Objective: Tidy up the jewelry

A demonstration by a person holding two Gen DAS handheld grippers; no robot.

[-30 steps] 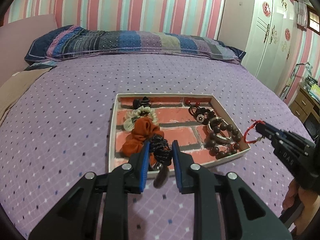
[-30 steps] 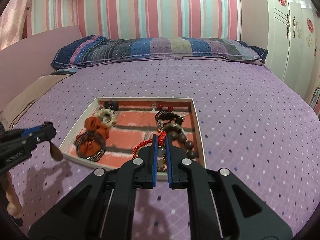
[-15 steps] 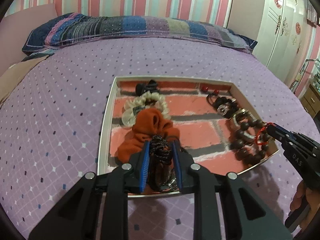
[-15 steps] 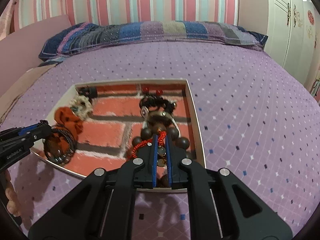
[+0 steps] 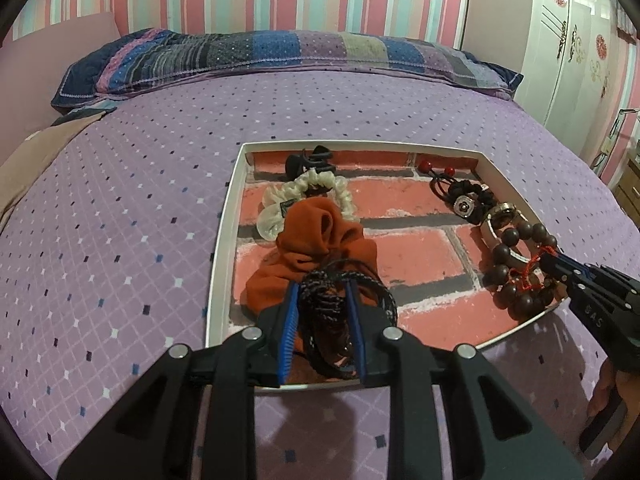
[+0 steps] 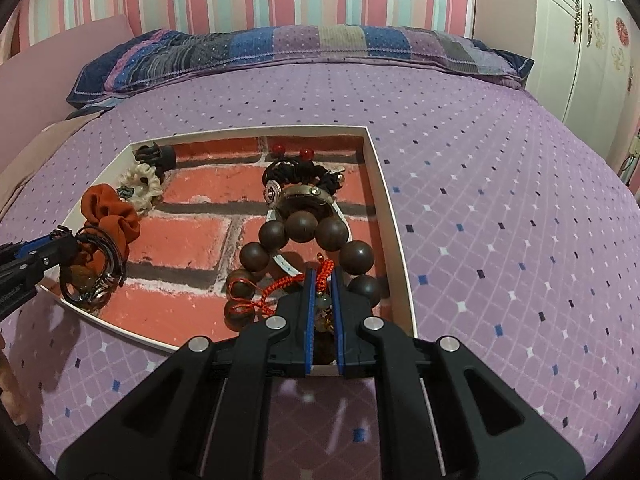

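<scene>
Left wrist view: we hold the left gripper (image 5: 322,300) over the near left part of the white tray (image 5: 226,216), whose floor is printed with a red brick pattern. Its blue-padded jaws are closed on a bundle of black cord bracelets (image 5: 320,308), which rests against the orange scrunchie (image 5: 316,240). Beyond the scrunchie lie a cream scrunchie (image 5: 304,192) and a small black hair tie (image 5: 308,160) at the far wall of the tray. The tray sits on a purple bedspread (image 5: 120,208) with a diamond pattern, and a striped pillow (image 5: 280,52) lies at the head of the bed.

Right wrist view: we hold the right gripper (image 6: 323,280) over the near right part of the same tray, jaws nearly together and clamped on a red cord bracelet (image 6: 280,286) with small pale beads. This bracelet lies across a ring of large dark wooden beads (image 6: 304,228). Just beyond the wooden beads are a metal bangle (image 6: 306,198) and a black hair tie with two red beads (image 6: 296,164) close to the far wall
</scene>
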